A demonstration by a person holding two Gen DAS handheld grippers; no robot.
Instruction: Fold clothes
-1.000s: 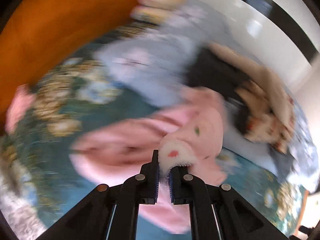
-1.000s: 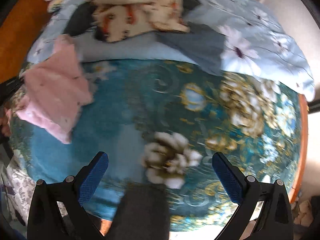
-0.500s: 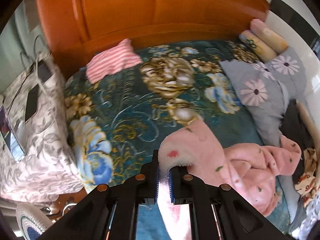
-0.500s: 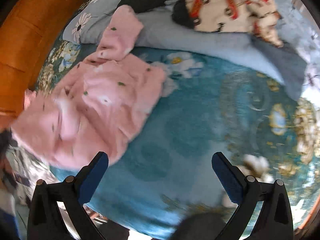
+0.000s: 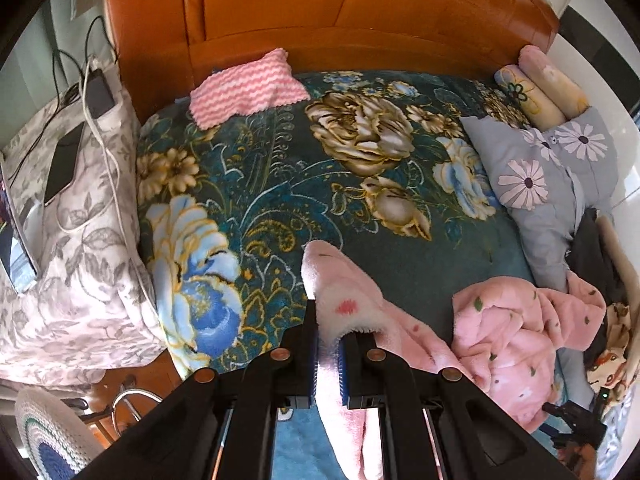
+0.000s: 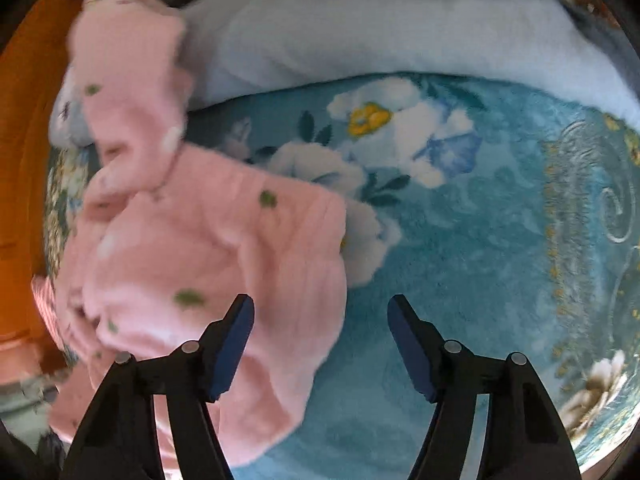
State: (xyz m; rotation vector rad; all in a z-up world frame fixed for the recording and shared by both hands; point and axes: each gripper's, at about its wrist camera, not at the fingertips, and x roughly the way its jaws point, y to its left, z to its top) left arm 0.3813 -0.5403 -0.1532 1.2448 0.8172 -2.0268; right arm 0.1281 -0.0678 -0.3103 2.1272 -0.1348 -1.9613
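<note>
1. The left gripper [image 5: 328,336] is pinched tight on an end of the pink fleece garment [image 5: 516,332]. The right gripper [image 6: 320,344] is closing, its pads not yet pressing; the garment's edge [image 6: 224,264] lies between them.
2. The garment sprawls crumpled on the floral blanket [image 5: 280,184], near the grey pillow [image 5: 552,184].
3. It looks soft, light and floppy, likely to sag; an opposite hem corner seems the best hold.
4. Half a second ago the right jaws stood wider and farther from the fleece; the left grip is unchanged.

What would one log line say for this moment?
left gripper: shut on pink garment | right gripper: closing, garment edge between jaws, pads not pressing | surface: floral blanket
</note>
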